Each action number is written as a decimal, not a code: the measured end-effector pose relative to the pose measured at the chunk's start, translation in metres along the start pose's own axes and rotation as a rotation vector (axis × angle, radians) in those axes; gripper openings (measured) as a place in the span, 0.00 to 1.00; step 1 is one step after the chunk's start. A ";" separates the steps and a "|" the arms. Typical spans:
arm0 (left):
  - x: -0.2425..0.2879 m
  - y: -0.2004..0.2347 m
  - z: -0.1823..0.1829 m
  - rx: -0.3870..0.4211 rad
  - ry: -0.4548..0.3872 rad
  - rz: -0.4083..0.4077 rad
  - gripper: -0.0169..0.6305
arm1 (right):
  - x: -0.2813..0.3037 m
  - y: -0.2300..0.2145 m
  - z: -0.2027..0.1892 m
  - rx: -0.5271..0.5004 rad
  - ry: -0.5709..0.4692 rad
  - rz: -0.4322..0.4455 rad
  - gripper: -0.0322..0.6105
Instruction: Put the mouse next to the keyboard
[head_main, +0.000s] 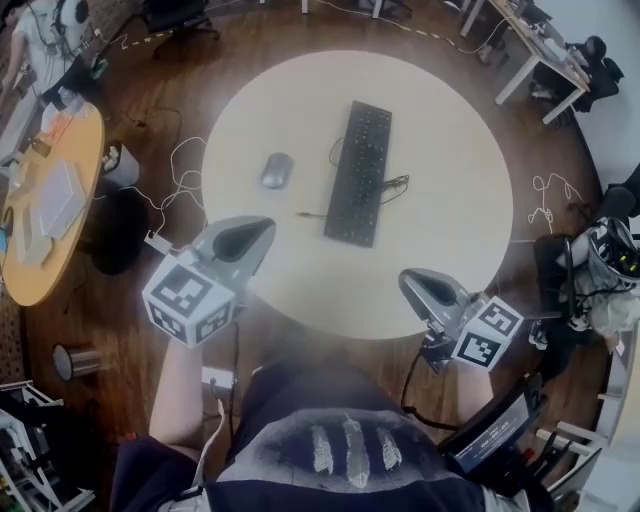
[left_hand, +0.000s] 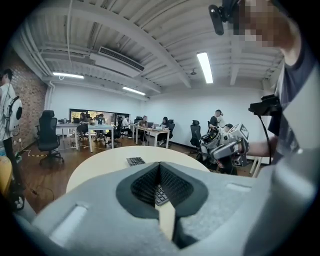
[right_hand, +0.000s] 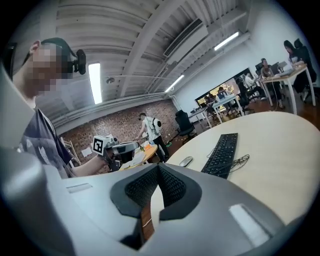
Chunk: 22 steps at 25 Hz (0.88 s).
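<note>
The left tongs (head_main: 243, 240), clenched and empty, hover at the near-left edge of the round surface (head_main: 460, 240). Beyond them lies the mouse (head_main: 276, 170), apart from the keyboard (head_main: 360, 172) on its right, with bare surface between. A cable (head_main: 396, 184) coils beside the keyboard. The right tongs (head_main: 432, 290) are clenched and empty.

Cream table top (head_main: 450, 230) is noted as smooth and matt, laminate-like. The keyboard (head_main: 358, 172) is seen in black matt plastic. The mouse (head_main: 276, 170), at 9 o'clock from it, is grey plastic with a faint sheen. Dark wood floor (head_main: 190, 90) is recorded as low gloss. Left gripper (head_main: 252, 235) and right gripper (head_main: 425, 287) are shelled in grey matt plastic. The pads (left_hand: 145, 184) are black, finely ribbed and rubbery. The brick wall (right_hand: 116, 127) is rough.
</note>
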<state>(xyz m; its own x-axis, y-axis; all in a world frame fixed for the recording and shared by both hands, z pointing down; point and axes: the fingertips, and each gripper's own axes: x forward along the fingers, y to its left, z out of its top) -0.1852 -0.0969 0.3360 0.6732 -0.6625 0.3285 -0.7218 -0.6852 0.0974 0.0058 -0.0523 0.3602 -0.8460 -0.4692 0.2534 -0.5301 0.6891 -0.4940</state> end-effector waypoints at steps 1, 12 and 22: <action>-0.001 0.012 -0.001 0.000 0.000 0.008 0.02 | 0.006 -0.001 0.004 -0.019 0.011 -0.001 0.05; 0.013 0.085 -0.028 -0.026 0.091 0.010 0.03 | 0.055 -0.012 0.033 -0.170 0.093 -0.141 0.05; 0.107 0.132 -0.056 -0.051 0.214 0.059 0.03 | 0.065 -0.055 0.028 -0.121 0.157 -0.214 0.05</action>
<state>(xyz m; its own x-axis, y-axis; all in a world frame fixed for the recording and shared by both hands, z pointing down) -0.2176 -0.2411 0.4361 0.5839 -0.6178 0.5267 -0.7698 -0.6273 0.1176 -0.0179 -0.1363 0.3805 -0.7076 -0.5260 0.4719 -0.6926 0.6488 -0.3152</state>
